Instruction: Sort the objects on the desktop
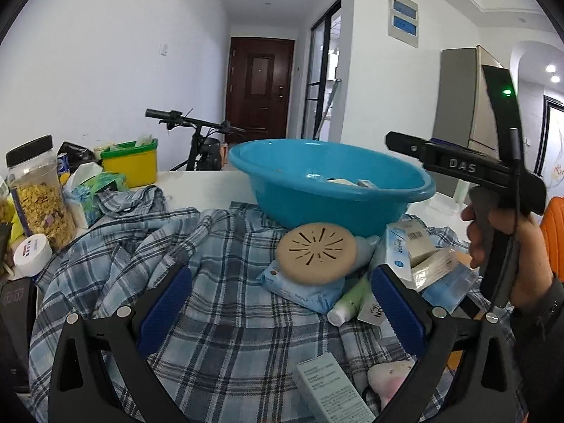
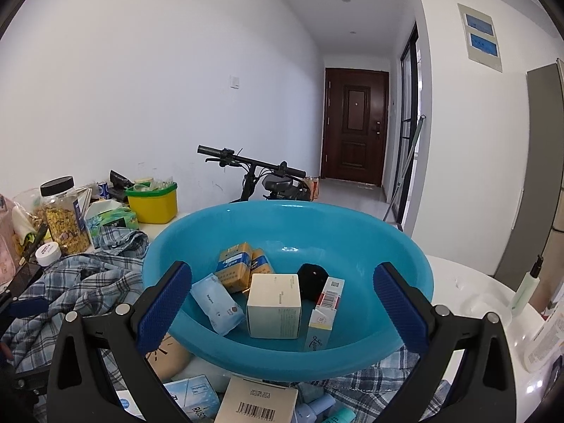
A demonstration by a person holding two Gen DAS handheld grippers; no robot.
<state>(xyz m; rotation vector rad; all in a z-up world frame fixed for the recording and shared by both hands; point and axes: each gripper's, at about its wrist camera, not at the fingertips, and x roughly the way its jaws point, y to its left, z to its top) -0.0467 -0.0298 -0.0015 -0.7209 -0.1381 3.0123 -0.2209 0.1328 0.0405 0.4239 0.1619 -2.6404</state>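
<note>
- my left claw [image 1: 278, 312] hangs with fingers apart, empty, low in the frame.
- the round tan disc [image 1: 316, 253] leans mid-frame against the blue basin [image 1: 331, 208]; it looks light and stiff, so i'd pinch its rim.

both views are bright and evenly lit by soft daylight, plus ceiling spots [image 1: 550, 68] at the far right. shadows are faint. small glare marks the basin [image 2: 292, 249]. fisheye bending and black vignette crowd the corners; focus is sharp throughout.

Glossy plastic basin [image 2: 405, 246], soft plaid cloth [image 1: 229, 317], matt cardboard boxes [image 2: 275, 306].
</note>
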